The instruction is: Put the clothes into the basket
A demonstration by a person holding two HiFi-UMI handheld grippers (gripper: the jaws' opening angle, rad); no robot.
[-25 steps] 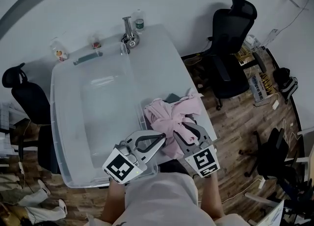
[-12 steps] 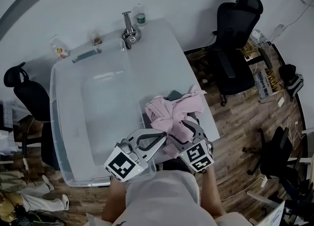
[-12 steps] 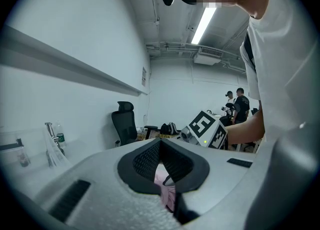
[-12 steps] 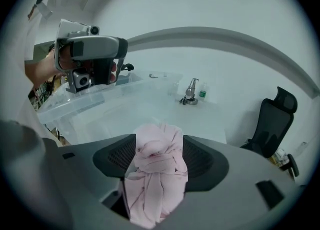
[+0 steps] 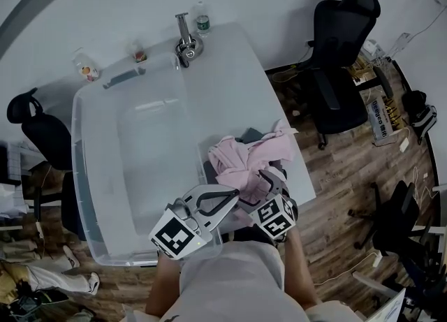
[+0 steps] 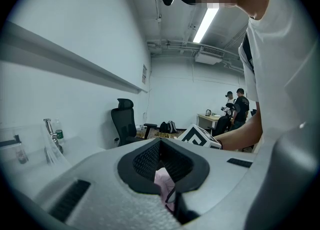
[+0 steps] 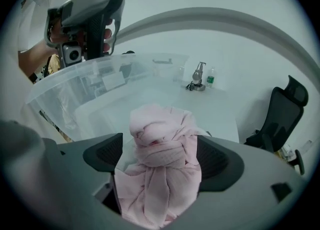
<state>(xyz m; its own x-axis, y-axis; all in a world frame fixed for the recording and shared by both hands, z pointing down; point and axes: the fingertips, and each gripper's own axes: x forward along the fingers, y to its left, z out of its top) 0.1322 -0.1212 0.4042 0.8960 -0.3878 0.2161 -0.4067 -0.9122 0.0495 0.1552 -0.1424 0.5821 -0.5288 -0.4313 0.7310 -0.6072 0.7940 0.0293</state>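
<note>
A pile of pink clothes (image 5: 241, 156) lies on the white table (image 5: 237, 69), just right of the big clear plastic basket (image 5: 91, 174). My right gripper (image 5: 269, 182) is at the near edge of the pile. In the right gripper view its jaws are opening around a knotted bunch of the pink clothes (image 7: 160, 144). The cloth lies loose between the black pads (image 7: 102, 155). My left gripper (image 5: 234, 193) hovers over the basket's near right corner with its tips together. A bit of pink cloth (image 6: 162, 181) shows through the loop of its jaws.
A faucet (image 5: 185, 38) and small bottles (image 5: 201, 24) stand at the table's far edge. A dark item (image 5: 246, 135) lies under the pile. Black office chairs stand at the right (image 5: 342, 41) and left (image 5: 35, 125). People (image 6: 240, 107) stand far off across the room.
My right gripper has slid a little left, toward the left gripper, and its jaws have spread wider round the pink cloth. The left gripper has hardly moved.
</note>
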